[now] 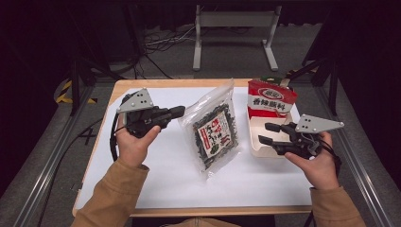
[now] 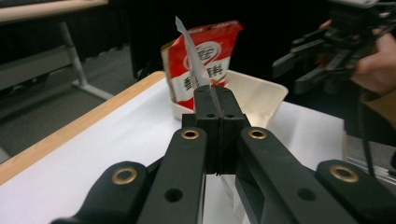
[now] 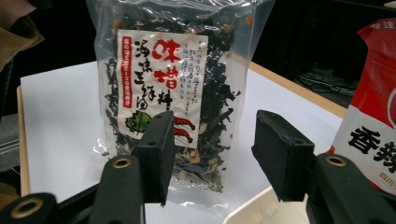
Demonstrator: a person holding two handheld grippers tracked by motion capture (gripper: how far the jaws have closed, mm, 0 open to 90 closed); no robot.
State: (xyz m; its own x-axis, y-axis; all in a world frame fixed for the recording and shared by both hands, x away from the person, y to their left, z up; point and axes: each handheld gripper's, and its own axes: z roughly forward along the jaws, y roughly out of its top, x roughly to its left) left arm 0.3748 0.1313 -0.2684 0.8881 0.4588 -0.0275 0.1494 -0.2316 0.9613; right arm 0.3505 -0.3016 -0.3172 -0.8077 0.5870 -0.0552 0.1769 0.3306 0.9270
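Two bags sat on the white sheet that covered the wooden table. Nearest the middle was the clear bag of dried seaweed, dark shreds showing through the plastic, with a cream label bearing large red characters, smaller dark ones, a red strip down its side and a green leaf. I could make out 味噌 at the top of that label in the right gripper view; the rest was too small or too cursive for me to read with any confidence. The left gripper had its jaws pressed together on the bag's edge, and in the left gripper view a thin sliver of plastic rose from between them. The bag stood tilted up from that pinched side, its lower corner resting on the sheet.

Just to the right of it stood the red and white packet, propped upright at the far end of the cream tray. Its white band carried the dark characters 香辣脆料, with a round logo on the red part above that I could not read.

The right gripper hung over the tray's near half, jaws spread apart with nothing between them, pointed toward the seaweed bag. Both hands came out of tan sleeves.
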